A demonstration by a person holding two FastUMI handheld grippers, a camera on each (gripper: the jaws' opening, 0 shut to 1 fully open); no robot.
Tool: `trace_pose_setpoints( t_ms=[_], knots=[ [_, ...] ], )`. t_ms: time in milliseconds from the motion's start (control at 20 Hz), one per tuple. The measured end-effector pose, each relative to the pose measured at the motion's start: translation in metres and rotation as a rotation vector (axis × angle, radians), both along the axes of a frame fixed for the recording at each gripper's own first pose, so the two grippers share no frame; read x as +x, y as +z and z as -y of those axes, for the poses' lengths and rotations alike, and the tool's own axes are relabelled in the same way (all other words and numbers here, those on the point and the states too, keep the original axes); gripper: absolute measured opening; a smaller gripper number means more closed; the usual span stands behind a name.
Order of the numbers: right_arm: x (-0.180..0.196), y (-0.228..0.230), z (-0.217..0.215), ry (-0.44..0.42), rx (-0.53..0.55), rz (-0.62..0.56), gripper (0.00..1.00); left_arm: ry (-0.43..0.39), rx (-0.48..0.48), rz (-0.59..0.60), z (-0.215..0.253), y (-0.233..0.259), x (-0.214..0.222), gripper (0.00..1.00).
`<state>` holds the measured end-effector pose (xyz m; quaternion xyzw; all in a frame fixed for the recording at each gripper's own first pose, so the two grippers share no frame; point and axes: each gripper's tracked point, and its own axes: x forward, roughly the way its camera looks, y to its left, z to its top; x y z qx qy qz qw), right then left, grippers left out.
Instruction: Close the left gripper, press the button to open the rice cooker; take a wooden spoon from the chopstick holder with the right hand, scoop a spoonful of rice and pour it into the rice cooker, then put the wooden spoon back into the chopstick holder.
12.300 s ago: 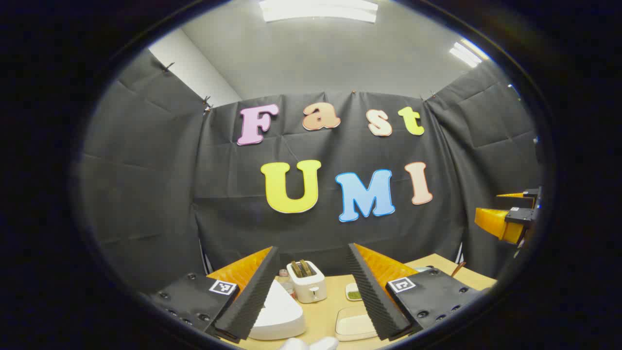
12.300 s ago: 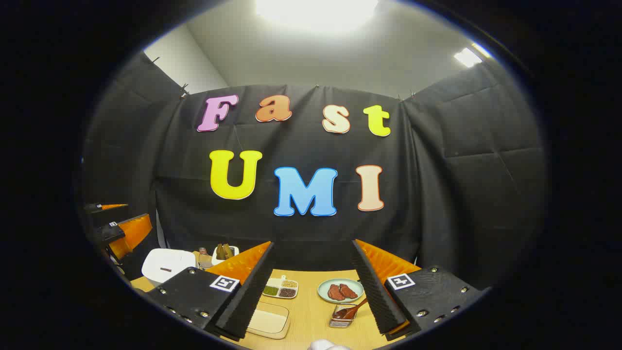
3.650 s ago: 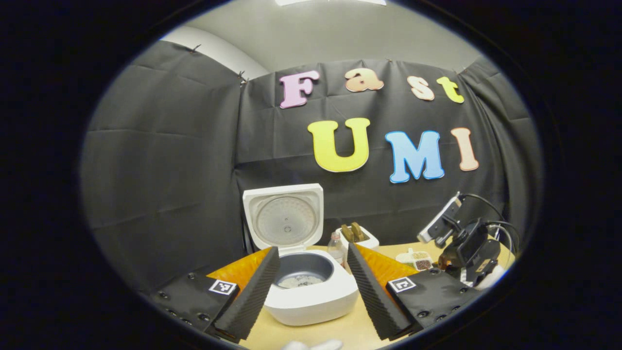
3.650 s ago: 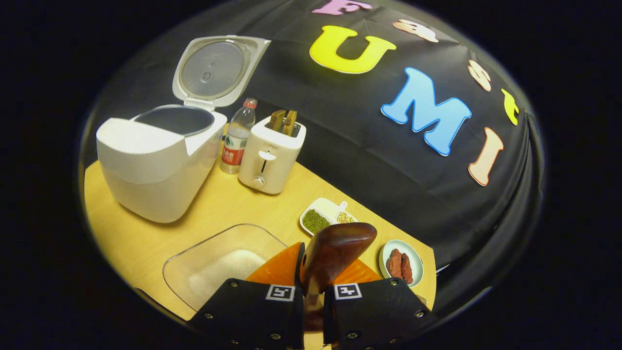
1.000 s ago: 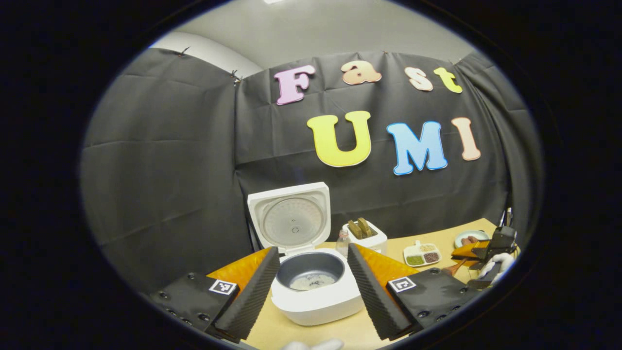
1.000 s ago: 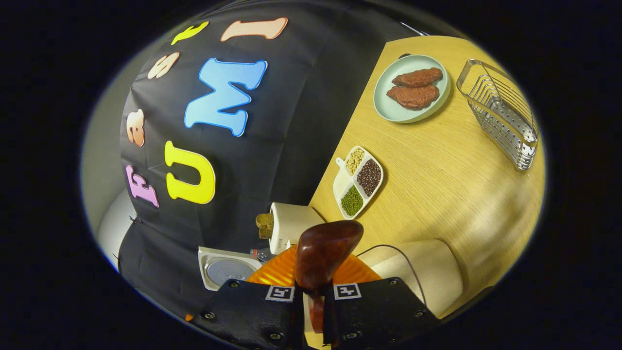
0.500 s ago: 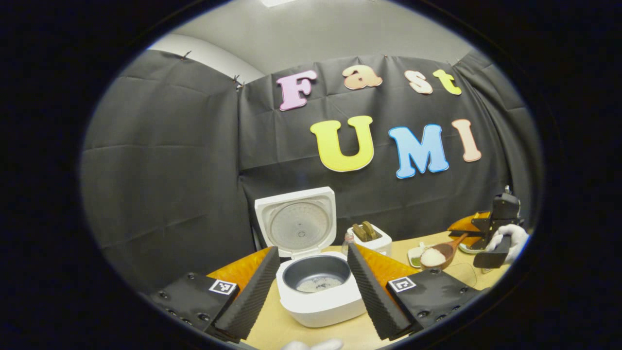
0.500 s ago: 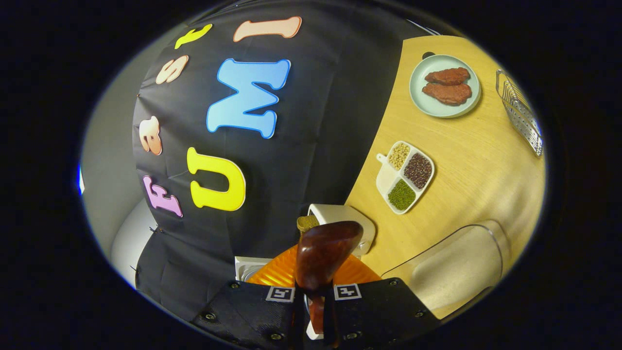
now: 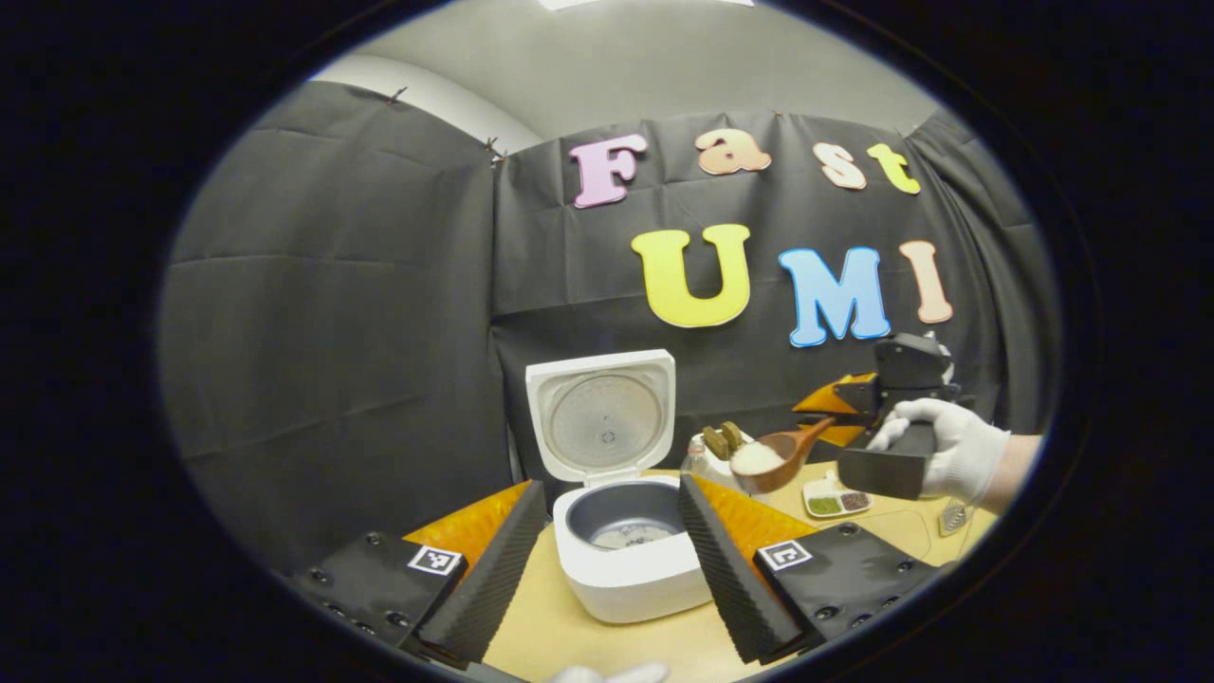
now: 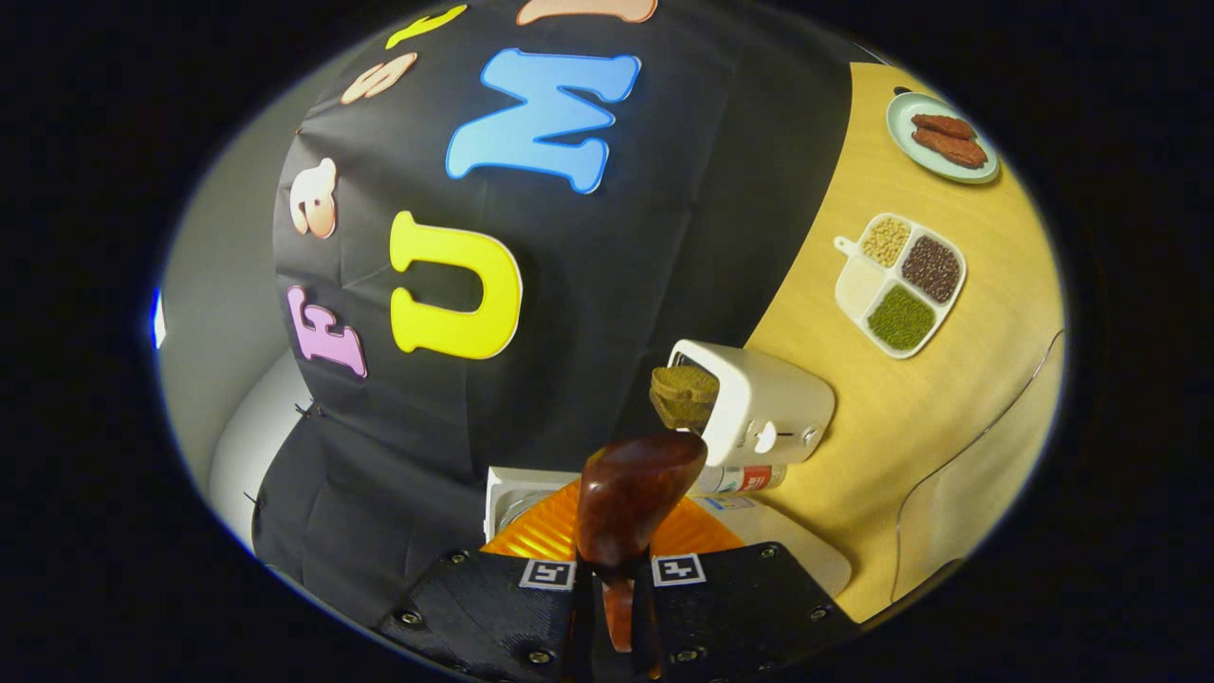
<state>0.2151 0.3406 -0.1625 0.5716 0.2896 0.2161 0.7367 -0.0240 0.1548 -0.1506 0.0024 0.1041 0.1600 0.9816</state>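
Note:
The white rice cooker (image 9: 631, 579) stands with its lid (image 9: 602, 417) up, a little rice in its grey pot. My left gripper (image 9: 610, 486) is open, its fingers framing the cooker from the near side. To the right, a white-gloved hand (image 9: 948, 455) holds my right gripper (image 9: 844, 410), which is shut on the wooden spoon (image 9: 770, 455). The spoon is heaped with white rice and hovers just right of the pot, above the table. In the right gripper view the spoon's dark rounded back (image 10: 635, 489) juts out from the right gripper (image 10: 615, 569), with the cooker lid (image 10: 507, 498) below it.
A white toaster (image 10: 773, 413) with bread and a water bottle (image 10: 735, 477) stand behind the cooker. A divided dish of beans (image 10: 901, 285), a plate of meat (image 10: 944, 128) and a clear rice container (image 10: 986, 474) lie on the wooden table (image 10: 854, 398).
The right gripper has carried the rice-filled spoon up and left from the clear container to beside the open cooker. The left gripper stays open.

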Motion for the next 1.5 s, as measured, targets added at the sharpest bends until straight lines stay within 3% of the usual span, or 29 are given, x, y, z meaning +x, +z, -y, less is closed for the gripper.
trace_pose_setpoints(
  t_ms=[250,300,350,400,550,900,1100,1500],
  knots=[
    [-0.014,-0.014,-0.088,0.106,-0.022,-0.030,0.15,0.040,-0.024,-0.014,-0.002,-0.008,-0.016,0.95],
    [-0.018,-0.018,-0.102,0.123,-0.027,-0.037,0.19,0.052,-0.022,-0.015,-0.005,-0.010,-0.020,0.96],
    [-0.021,-0.021,-0.114,0.141,-0.035,-0.040,0.15,0.057,-0.026,-0.015,-0.005,-0.010,-0.022,0.98],
    [-0.023,-0.027,-0.126,0.157,-0.049,-0.042,0.19,0.065,-0.027,-0.015,-0.007,-0.010,-0.023,0.99],
    [-0.025,-0.039,-0.148,0.182,-0.128,-0.006,0.15,0.089,-0.022,-0.028,-0.013,-0.013,-0.031,0.99],
    [-0.005,-0.051,-0.148,0.144,-0.342,0.139,0.15,0.120,-0.023,-0.060,-0.016,-0.024,-0.041,0.99],
    [0.004,-0.052,-0.142,0.135,-0.527,0.278,0.15,0.124,-0.006,-0.067,-0.015,-0.026,-0.042,0.99],
    [-0.002,-0.032,-0.153,0.148,-0.797,0.554,0.15,0.158,-0.003,-0.092,-0.023,-0.030,-0.048,0.99]
  ],
)
